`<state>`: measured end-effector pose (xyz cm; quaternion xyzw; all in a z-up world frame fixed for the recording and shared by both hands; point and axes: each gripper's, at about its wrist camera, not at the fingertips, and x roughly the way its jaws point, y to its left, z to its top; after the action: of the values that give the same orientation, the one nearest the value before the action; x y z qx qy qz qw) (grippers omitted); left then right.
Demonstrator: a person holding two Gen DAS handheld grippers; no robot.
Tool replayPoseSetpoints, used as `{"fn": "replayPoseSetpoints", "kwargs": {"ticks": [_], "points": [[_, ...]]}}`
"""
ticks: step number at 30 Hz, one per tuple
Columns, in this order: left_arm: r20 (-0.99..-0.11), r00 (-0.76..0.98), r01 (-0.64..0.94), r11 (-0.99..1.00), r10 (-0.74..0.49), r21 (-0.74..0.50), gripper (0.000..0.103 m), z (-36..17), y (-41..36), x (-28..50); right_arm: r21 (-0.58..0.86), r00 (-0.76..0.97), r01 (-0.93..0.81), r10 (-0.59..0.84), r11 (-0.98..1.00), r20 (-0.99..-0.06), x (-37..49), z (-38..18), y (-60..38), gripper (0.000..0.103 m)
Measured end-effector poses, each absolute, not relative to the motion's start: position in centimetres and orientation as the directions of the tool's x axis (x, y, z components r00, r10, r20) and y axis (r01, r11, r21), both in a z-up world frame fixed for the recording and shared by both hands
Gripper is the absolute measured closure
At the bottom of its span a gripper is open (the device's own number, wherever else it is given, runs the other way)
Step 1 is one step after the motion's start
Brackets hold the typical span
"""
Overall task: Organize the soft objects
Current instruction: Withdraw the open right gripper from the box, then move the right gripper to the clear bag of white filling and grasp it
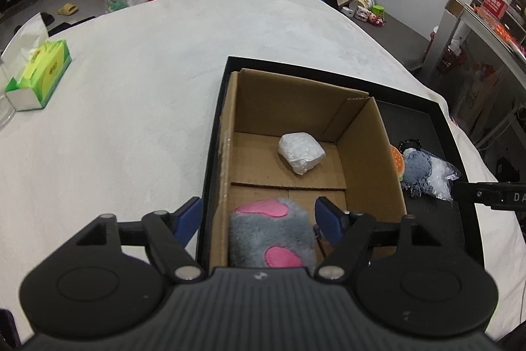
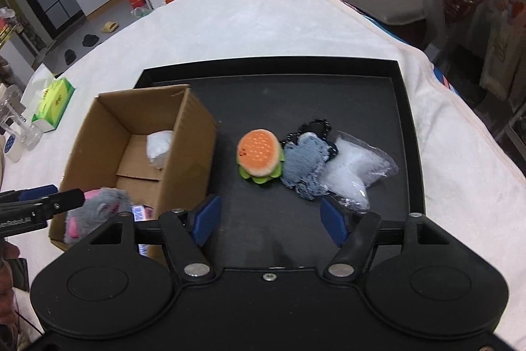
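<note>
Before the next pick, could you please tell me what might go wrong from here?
The right tongs are open and empty. The orange plush burger, blue denim patch and clear plastic bag touch, so one grab might drag two. The grey-and-pink plush toy sits between the open left tongs and could snag.

The left wrist camera looks steeply down, close over the cardboard box (image 1: pixel 296 134). The right wrist camera looks down over the black tray (image 2: pixel 404 127) beside it. Both views share box, tray and counter (image 1: pixel 131 87).
</note>
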<state>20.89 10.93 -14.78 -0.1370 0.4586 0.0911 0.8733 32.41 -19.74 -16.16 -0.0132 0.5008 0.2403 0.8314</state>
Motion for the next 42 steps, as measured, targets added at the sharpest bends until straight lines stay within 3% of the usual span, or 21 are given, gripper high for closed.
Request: {"fn": "replayPoseSetpoints", "kwargs": {"ticks": [37, 42], "points": [[-0.863, 0.491, -0.296, 0.955, 0.12, -0.035, 0.022, -15.1, 9.3, 24.6, 0.283, 0.386, -0.199, 0.34, 0.938, -0.858, 39.8, -24.9, -24.2, 0.037], [-0.857, 0.499, -0.302, 0.953, 0.123, -0.039, 0.022, -14.9, 9.7, 24.3, 0.293, 0.359, -0.211, 0.352, 0.933, -0.864, 39.5, -25.6, -23.5, 0.046]]}}
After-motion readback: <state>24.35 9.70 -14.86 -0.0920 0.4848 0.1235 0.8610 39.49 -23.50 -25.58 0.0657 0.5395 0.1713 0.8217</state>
